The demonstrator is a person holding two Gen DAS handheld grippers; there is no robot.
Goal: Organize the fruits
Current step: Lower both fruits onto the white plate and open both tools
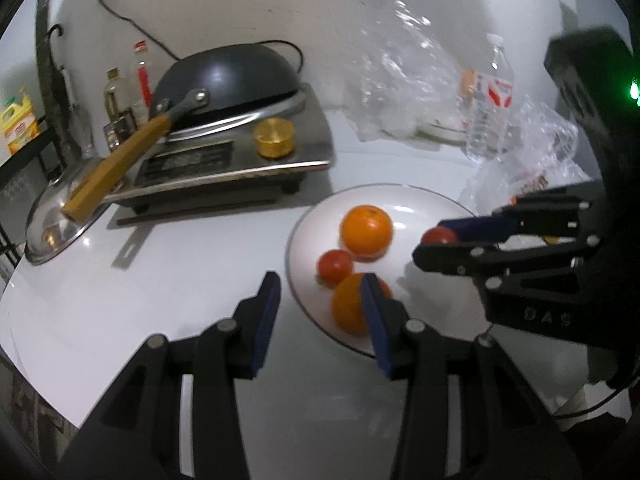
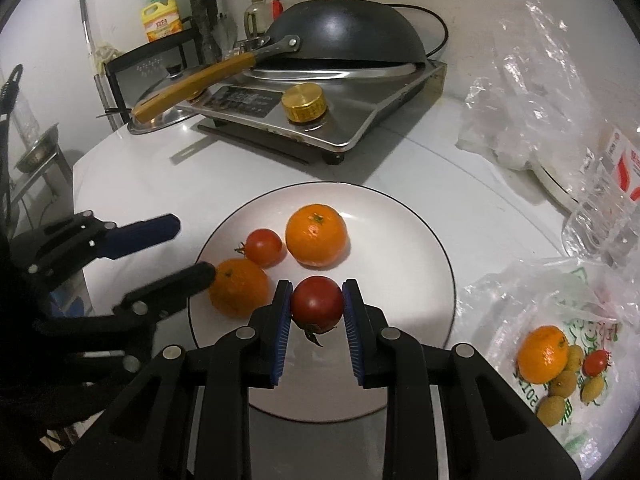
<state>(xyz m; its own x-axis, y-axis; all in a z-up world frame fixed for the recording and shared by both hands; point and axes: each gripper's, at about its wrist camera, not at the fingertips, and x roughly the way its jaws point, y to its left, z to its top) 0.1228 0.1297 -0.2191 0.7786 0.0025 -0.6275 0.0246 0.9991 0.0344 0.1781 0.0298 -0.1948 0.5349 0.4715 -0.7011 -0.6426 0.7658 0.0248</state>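
Tomato (image 2: 317, 298) is clamped in the right hand-held gripper (image 2: 316, 312) over the plate (image 2: 420, 240); the left hand-held gripper (image 1: 320, 312) stands partly open, empty.

two oranges (image 2: 316, 236) and a tomato (image 2: 263, 246) on the plate (image 2: 400, 216), stove (image 2: 320, 120) behind, fruit bag (image 2: 560, 360) right

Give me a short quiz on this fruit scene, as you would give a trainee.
1. True or false: the right tool grips a tomato.
2. How many fruits lie on the white plate, the gripped one aside?
3. Where is the fruit not yet sorted? A) in the plastic bag B) inside the wok

Key: 1 true. 2 three: two oranges and a small tomato. 3 A.
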